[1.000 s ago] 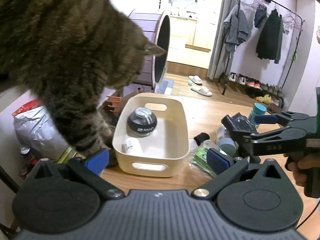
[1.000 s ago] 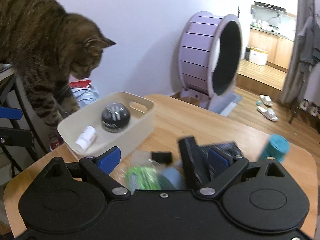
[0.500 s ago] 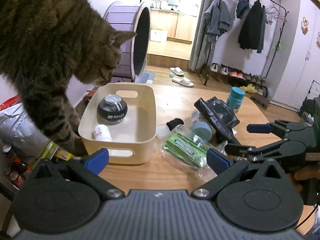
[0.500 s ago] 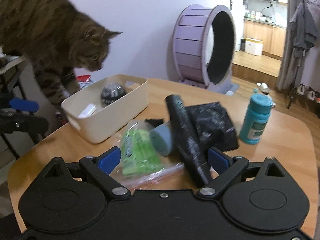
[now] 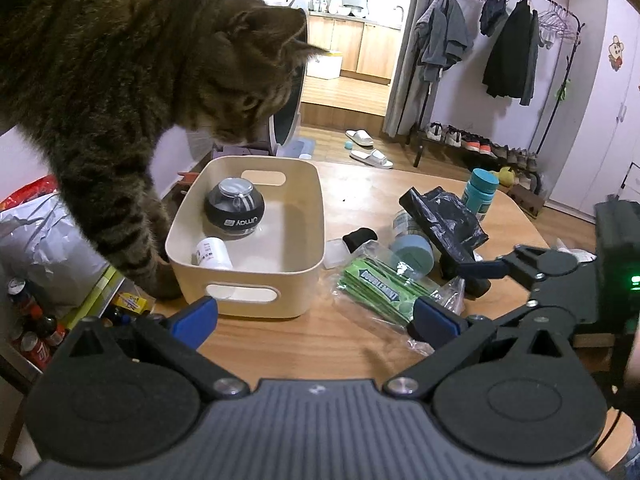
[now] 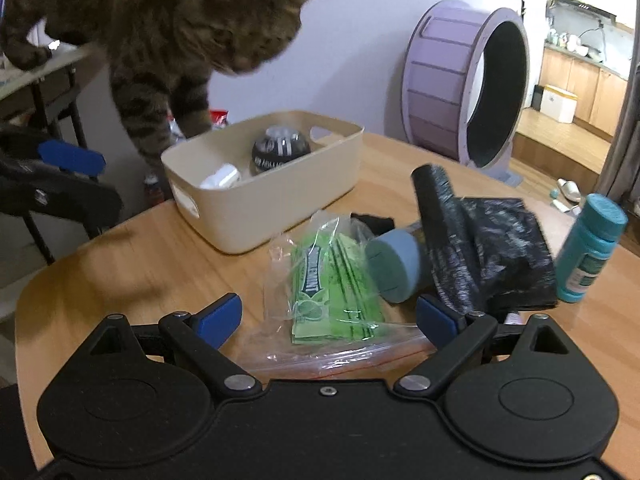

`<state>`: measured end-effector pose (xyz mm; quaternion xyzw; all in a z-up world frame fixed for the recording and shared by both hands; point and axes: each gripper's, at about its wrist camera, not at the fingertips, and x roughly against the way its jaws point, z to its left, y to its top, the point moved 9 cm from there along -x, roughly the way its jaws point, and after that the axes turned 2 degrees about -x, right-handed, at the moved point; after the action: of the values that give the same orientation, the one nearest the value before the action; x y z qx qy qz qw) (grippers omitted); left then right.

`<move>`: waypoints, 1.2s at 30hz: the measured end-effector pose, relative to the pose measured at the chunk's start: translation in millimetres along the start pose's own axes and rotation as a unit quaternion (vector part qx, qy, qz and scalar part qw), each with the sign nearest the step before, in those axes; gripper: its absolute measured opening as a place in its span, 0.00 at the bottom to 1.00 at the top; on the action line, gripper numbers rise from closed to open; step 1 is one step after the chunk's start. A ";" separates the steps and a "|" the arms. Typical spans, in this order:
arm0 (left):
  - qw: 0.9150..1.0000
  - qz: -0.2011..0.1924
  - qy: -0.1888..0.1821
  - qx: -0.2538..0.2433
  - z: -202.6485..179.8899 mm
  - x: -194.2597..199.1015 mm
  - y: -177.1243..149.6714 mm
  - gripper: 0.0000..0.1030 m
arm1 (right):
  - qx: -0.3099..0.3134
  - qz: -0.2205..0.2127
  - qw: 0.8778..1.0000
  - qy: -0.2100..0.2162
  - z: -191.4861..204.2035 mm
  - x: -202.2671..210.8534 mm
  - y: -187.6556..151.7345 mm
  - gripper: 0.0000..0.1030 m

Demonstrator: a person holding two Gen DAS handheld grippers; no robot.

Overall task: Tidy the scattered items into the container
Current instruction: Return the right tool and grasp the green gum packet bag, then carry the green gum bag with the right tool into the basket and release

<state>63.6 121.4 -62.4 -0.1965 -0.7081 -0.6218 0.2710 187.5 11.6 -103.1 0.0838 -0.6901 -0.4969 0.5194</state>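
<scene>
A cream bin point(image 5: 280, 268) point(image 6: 256, 212) on the wooden table holds a black gyro ball point(image 5: 235, 212) point(image 6: 280, 152) and a small white bottle point(image 5: 214, 254) point(image 6: 222, 176). Beside it lie a clear bag of green gum packs point(image 5: 378, 284) point(image 6: 332, 284), a blue-capped jar on its side point(image 5: 412, 252) point(image 6: 394, 266), a roll of black bags point(image 5: 444, 216) point(image 6: 472, 248), a small black item point(image 5: 360, 238) and an upright teal bottle point(image 5: 480, 194) point(image 6: 592, 248). My left gripper point(image 5: 314, 318) is open and empty, in front of the bin. My right gripper point(image 6: 328, 318) is open over the gum bag.
A tabby cat point(image 5: 120, 80) point(image 6: 180, 40) leans over the bin's far left side, a paw by its corner. A purple cat wheel point(image 6: 468, 84) stands behind the table. Cans and bags point(image 5: 32, 320) sit on the floor at left. A clothes rack point(image 5: 500, 60) stands at the back.
Both grippers have drawn back from the items and the views have shifted. The black roll now lies on the table beside the jar. The cat's head has moved further over the bin.
</scene>
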 end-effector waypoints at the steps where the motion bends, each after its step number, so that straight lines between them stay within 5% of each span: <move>1: 1.000 0.000 0.001 0.000 1.1 0.2 0.2 1.00 | 0.000 0.006 1.000 0.001 -0.5 -5.3 -1.0 0.90; 12: 1.000 0.004 0.008 0.010 12.2 -6.1 -1.0 1.00 | -0.001 0.029 1.000 -0.001 -2.7 -43.8 -10.6 0.84; 16: 1.000 0.006 0.007 0.014 14.1 -8.4 -1.0 1.00 | -0.003 0.017 1.000 -0.002 -6.7 -39.0 -8.1 0.53; 24: 1.000 0.003 0.007 0.014 15.1 -6.7 0.2 1.00 | -0.032 0.014 0.999 0.021 -10.7 -23.6 -7.4 0.20; 36: 1.000 -0.016 0.011 0.017 21.9 7.7 8.0 1.00 | -0.059 -0.050 0.997 0.027 -13.5 20.9 26.7 0.18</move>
<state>59.5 143.8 -53.2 -0.1738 -0.7188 -0.6158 0.2719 199.6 3.4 -69.7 0.1016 -0.6402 -0.5595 0.5165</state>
